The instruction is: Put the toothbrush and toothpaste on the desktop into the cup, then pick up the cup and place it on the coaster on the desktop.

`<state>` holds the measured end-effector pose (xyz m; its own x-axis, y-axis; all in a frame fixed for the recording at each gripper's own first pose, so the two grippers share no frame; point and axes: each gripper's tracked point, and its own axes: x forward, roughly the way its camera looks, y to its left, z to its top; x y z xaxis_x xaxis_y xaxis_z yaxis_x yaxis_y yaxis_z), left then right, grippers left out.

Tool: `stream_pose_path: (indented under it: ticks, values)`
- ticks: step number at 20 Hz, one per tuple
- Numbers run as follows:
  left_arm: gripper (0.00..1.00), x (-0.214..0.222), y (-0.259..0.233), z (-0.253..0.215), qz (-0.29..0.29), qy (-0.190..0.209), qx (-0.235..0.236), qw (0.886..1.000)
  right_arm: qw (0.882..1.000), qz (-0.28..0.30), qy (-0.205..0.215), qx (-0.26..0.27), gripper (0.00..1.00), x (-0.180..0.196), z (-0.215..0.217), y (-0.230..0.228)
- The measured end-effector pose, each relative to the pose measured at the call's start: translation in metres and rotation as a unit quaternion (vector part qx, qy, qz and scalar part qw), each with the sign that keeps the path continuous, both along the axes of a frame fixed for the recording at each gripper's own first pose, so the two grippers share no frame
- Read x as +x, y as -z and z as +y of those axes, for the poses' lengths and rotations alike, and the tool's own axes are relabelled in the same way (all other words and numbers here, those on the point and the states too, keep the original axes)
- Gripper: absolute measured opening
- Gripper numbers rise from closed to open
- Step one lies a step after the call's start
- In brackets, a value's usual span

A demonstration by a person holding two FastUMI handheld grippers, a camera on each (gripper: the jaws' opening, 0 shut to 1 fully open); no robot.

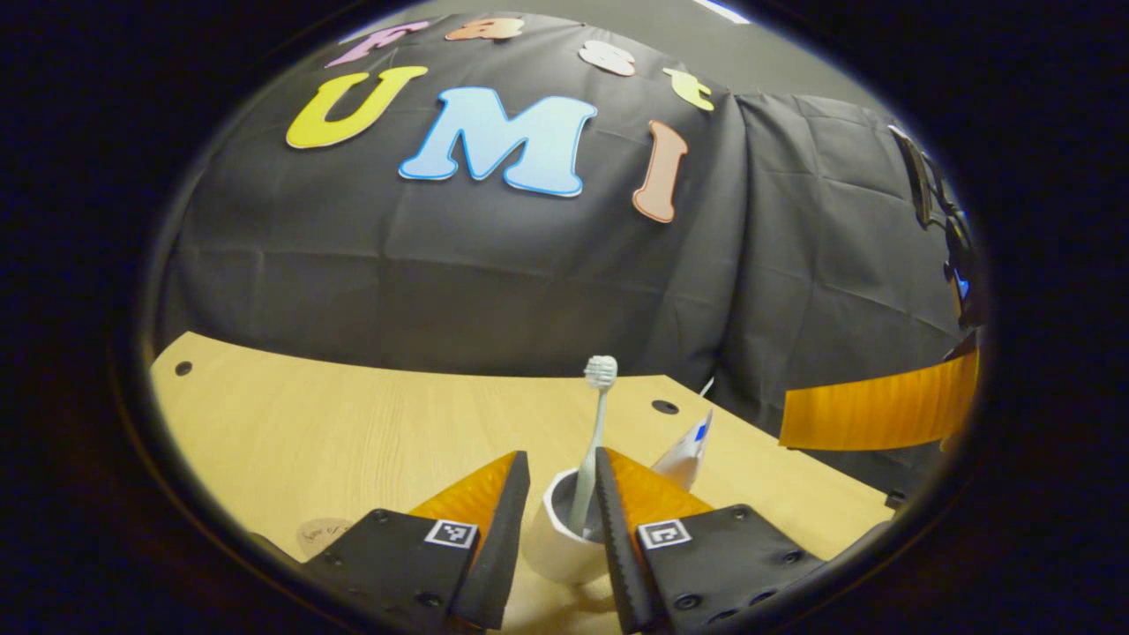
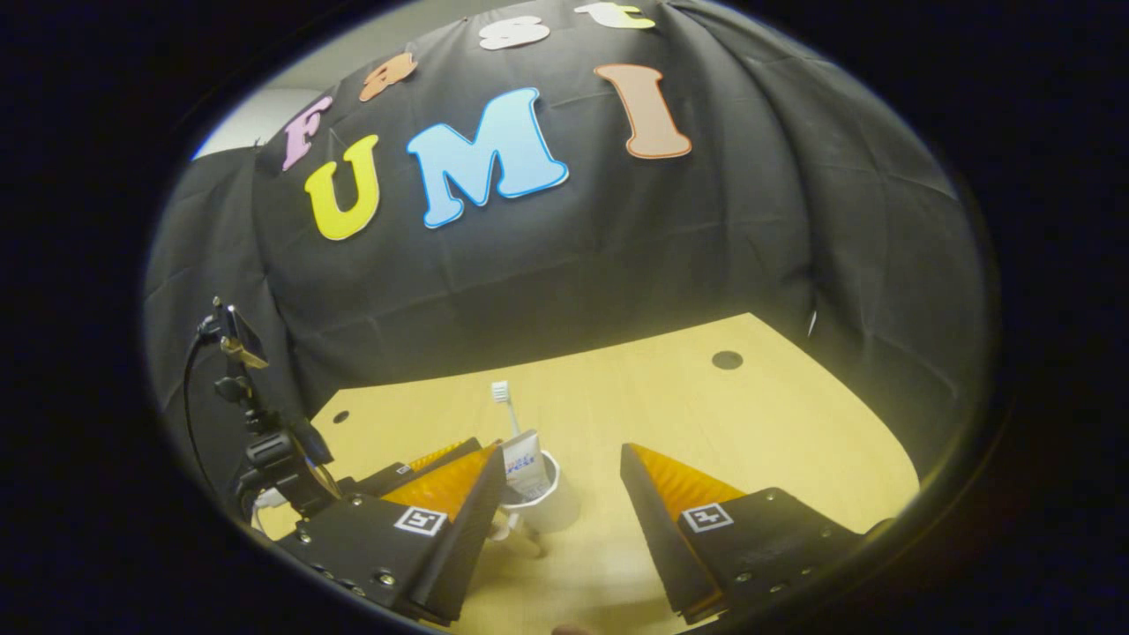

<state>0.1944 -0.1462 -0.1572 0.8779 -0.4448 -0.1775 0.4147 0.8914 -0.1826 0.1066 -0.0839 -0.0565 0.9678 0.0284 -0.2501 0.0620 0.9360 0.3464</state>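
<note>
Cup (image 1: 557, 540): white, upright on the tabletop (image 1: 353, 432), sitting between the left gripper (image 1: 561, 507) fingers
Toothbrush (image 1: 593, 441): stood in the cup, bristle head up, leaning a little
Toothpaste (image 1: 686, 454): also in the cup, its tail poking out past the rim beside the right-hand finger
Left gripper fingers: apart around the cup, one close to each side; whether both pressed on the wall could not be told
Right gripper (image 2: 560, 494): fingers wide apart, holding nothing, hovering near the cup (image 2: 534, 499)
Coaster: not made out for certain
Progress: both items looked loaded; the cup lift seemed next
Risk: an off-centre squeeze could tip the cup and spill the tall toothbrush (image 2: 504, 404)
Risk: a finger could catch the toothpaste (image 2: 524, 462) and lever it out
</note>
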Motion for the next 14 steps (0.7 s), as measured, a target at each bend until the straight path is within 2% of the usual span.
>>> stream_pose_path:
  ticks: [1, 2, 3, 4, 5, 7, 8, 14]
  values:
    - [0.55, -0.004, -0.002, 0.003, 0.001, -0.003, 0.001, 1.000, 1.000, 0.006, 0.000, 0.001, 0.82, 0.001, 0.001, 0.002]
    - [0.63, -0.007, -0.005, 0.006, 0.000, -0.006, 0.002, 1.000, 1.000, 0.010, -0.001, 0.002, 0.82, 0.001, 0.002, 0.002]
    - [0.65, -0.012, -0.011, 0.012, -0.003, -0.009, 0.003, 1.000, 1.000, 0.020, -0.004, 0.004, 0.82, 0.002, 0.003, 0.003]
    - [0.76, -0.016, -0.016, 0.019, -0.007, -0.017, 0.007, 1.000, 1.000, 0.028, -0.008, 0.006, 0.82, 0.003, 0.006, 0.004]
    - [0.76, -0.018, -0.020, 0.024, -0.011, -0.019, 0.008, 1.000, 0.999, 0.037, -0.013, 0.012, 0.82, 0.003, 0.011, 0.006]
    - [0.86, -0.025, -0.030, 0.034, -0.018, -0.031, 0.018, 0.999, 0.998, 0.049, -0.019, 0.023, 0.82, 0.005, 0.017, 0.007]
    - [0.95, -0.028, -0.035, 0.039, -0.022, -0.035, 0.021, 0.999, 0.998, 0.057, -0.022, 0.029, 0.82, 0.006, 0.021, 0.009]
    - [0.95, -0.057, -0.051, 0.061, -0.019, -0.054, 0.030, 0.998, 0.990, 0.128, -0.037, 0.042, 0.82, 0.008, 0.038, 0.030]
